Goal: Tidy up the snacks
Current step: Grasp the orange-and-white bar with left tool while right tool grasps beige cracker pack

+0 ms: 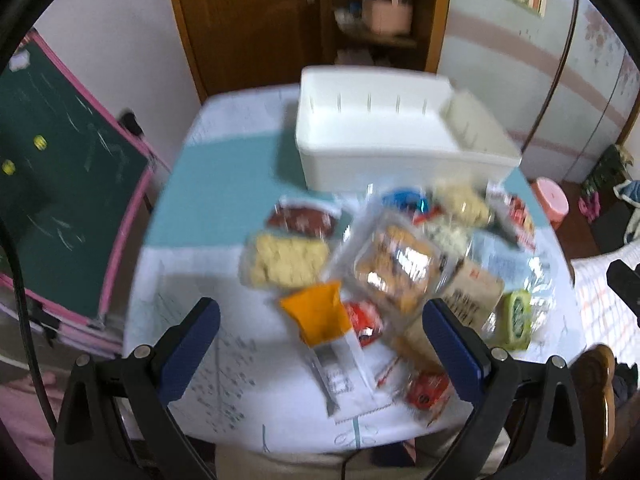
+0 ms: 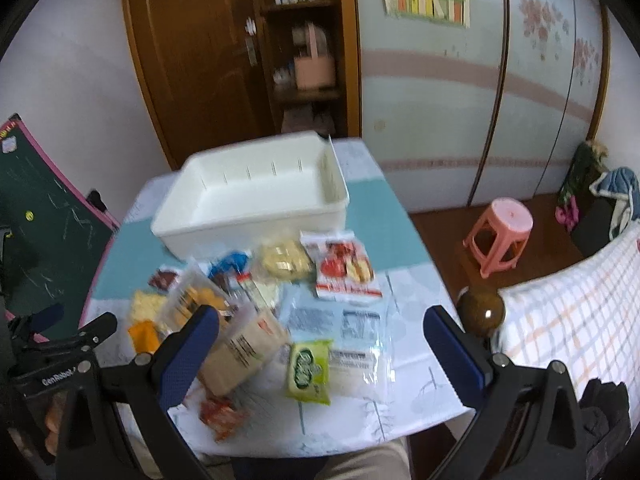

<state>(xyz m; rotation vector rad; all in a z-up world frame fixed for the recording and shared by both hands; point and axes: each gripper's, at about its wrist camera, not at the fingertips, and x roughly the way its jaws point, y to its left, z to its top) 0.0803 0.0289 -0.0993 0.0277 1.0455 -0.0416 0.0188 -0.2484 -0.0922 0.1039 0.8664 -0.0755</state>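
Observation:
A pile of snack packets covers the near half of the table (image 1: 208, 216): an orange sachet (image 1: 318, 312), a clear pack of brown biscuits (image 1: 396, 268), a pale cracker pack (image 1: 286, 260), a green packet (image 2: 308, 372) and a red-and-white pack (image 2: 346, 266). Behind them stands an empty white bin (image 1: 372, 132) (image 2: 256, 196). My left gripper (image 1: 320, 332) hovers open above the orange sachet, holding nothing. My right gripper (image 2: 320, 336) is open over the green packet and a clear bag (image 2: 352, 332).
A green chalkboard (image 1: 60, 160) leans at the table's left. A pink stool (image 2: 502, 232) stands on the floor to the right, beside a checked cloth (image 2: 580, 300) and a wooden chair knob (image 2: 480, 310). A brown cabinet (image 2: 224, 48) rises behind the table.

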